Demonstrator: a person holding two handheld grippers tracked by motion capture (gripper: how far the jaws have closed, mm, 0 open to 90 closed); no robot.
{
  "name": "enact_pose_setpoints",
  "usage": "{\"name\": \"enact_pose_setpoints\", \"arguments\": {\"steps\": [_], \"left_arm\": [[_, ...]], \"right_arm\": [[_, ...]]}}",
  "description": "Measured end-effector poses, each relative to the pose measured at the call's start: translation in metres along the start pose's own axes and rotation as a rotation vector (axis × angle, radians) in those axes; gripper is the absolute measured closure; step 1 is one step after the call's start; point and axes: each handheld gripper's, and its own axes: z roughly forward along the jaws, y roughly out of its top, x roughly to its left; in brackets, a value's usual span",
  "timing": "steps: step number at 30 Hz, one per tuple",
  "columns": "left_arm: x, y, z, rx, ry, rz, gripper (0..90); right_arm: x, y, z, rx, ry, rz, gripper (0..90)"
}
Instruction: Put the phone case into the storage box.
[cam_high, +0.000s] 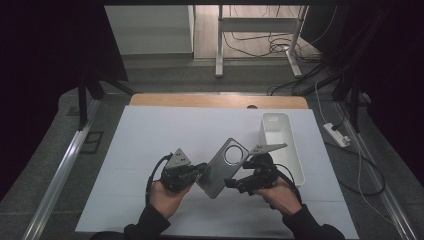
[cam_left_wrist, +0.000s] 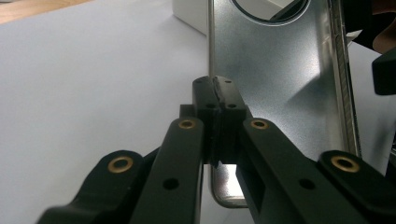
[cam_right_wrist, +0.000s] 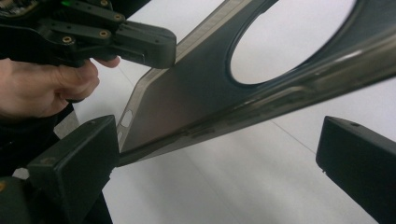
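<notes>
A grey see-through phone case with a round camera hole is held tilted above the white table cover. My left gripper is shut on its left long edge; in the left gripper view the pads pinch the rim of the case. My right gripper is at the case's lower right side and stands open. In the right gripper view its jaws are wide apart, and the case slants just beyond them, one corner close to the left pad. The left gripper also appears there, gripping the far edge.
A long white tray stands at the right of the white cover, just beyond the right hand. A wooden strip edges the table's far side. Cables and desk legs lie on the floor behind.
</notes>
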Motion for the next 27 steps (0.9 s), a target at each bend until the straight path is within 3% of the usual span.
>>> {"name": "enact_pose_setpoints", "arguments": {"steps": [10,16,21,27], "left_arm": [[-0.0033,0.0003,0.0001,0.0,0.008,0.015,89.0],[-0.0053,0.0004,-0.0004,-0.005,0.014,0.023,89.0],[-0.0063,0.0002,-0.0011,-0.012,0.016,0.028,89.0],[-0.0079,-0.0004,-0.001,-0.018,0.015,0.041,89.0]], "right_arm": [[0.0033,0.0055,0.009,-0.004,0.008,0.015,0.6],[0.0026,0.0077,0.0108,-0.013,0.001,0.029,10.8],[-0.0005,0.0081,0.0104,-0.015,0.017,0.054,34.6],[-0.0028,0.0082,0.0105,-0.024,0.057,0.078,50.4]]}}
